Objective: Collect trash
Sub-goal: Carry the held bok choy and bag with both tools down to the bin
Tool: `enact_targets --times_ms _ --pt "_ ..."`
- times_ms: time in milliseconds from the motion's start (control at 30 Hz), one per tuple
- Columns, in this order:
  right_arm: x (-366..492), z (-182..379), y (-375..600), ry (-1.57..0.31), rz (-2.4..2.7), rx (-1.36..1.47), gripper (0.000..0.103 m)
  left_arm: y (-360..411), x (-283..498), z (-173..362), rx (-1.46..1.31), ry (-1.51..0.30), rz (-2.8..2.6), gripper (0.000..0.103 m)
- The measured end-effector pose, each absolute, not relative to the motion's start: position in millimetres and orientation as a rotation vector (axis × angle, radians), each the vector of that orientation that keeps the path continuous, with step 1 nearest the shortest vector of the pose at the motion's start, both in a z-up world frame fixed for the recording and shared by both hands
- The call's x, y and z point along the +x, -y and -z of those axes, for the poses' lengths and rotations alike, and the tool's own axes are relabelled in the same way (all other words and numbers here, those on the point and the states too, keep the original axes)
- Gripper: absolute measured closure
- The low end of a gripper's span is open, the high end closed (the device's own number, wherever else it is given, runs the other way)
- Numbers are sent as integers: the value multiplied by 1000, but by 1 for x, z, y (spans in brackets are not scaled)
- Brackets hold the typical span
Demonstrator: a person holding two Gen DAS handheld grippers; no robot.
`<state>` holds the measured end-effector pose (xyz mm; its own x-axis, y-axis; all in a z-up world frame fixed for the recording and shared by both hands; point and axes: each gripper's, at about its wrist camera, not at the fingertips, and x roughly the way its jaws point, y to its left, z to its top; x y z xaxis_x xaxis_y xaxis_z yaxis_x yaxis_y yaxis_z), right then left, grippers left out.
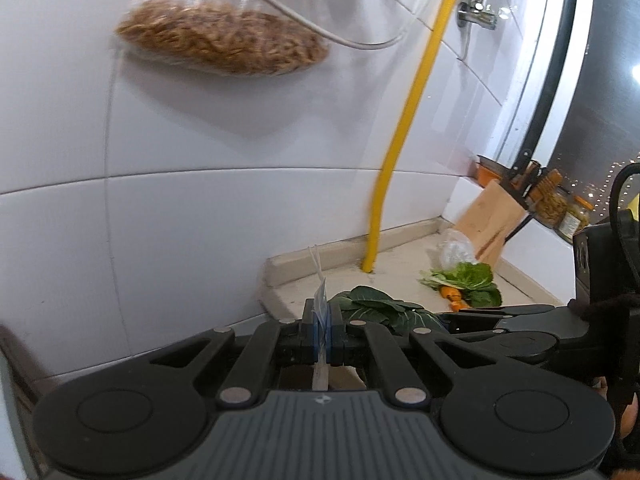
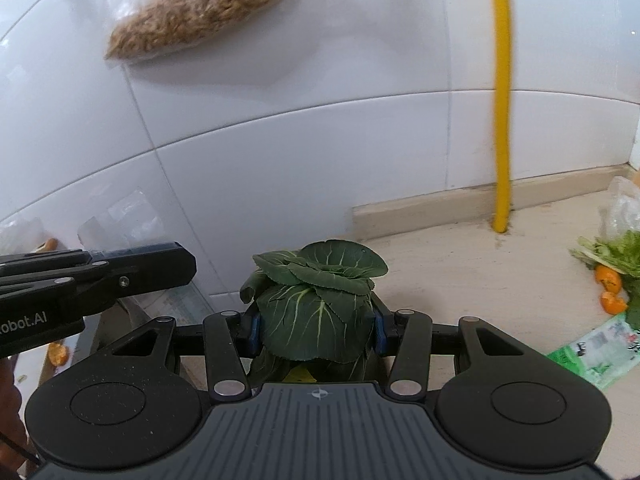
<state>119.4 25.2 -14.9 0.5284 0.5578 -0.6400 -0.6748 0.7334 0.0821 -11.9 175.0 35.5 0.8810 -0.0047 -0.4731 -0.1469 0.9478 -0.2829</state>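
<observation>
Leafy greens gripped in right claw, angled down over counter; left claw clamped on clear plastic.

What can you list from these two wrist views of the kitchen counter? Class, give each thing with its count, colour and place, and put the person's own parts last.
Dark leafy vegetable: one, dark green, between the right gripper's pads.
Thin plastic piece: one, clear and whitish, pinched in the left gripper.
Bag of dried food: one, clear with brown contents, hanging on the white tiled wall.
Hose: one, yellow, running down the wall into the counter.
Vegetable scraps: one pile, light green, on the counter near the corner.
Orange peel: a few pieces, orange, beside the scraps.
Wrapper: one, green and white, counter's right edge.
Knife block: one, wooden, in the corner.
Jars: two, on the ledge.
Left gripper: black, shut.
Right gripper: black, gripping.
</observation>
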Motion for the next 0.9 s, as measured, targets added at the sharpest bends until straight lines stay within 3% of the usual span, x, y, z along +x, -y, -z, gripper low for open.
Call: enact_targets --times_ms 900 --pt "119 68 -75 -824 -736 -250 47 -219 -8 15 -319 -607 -154 103"
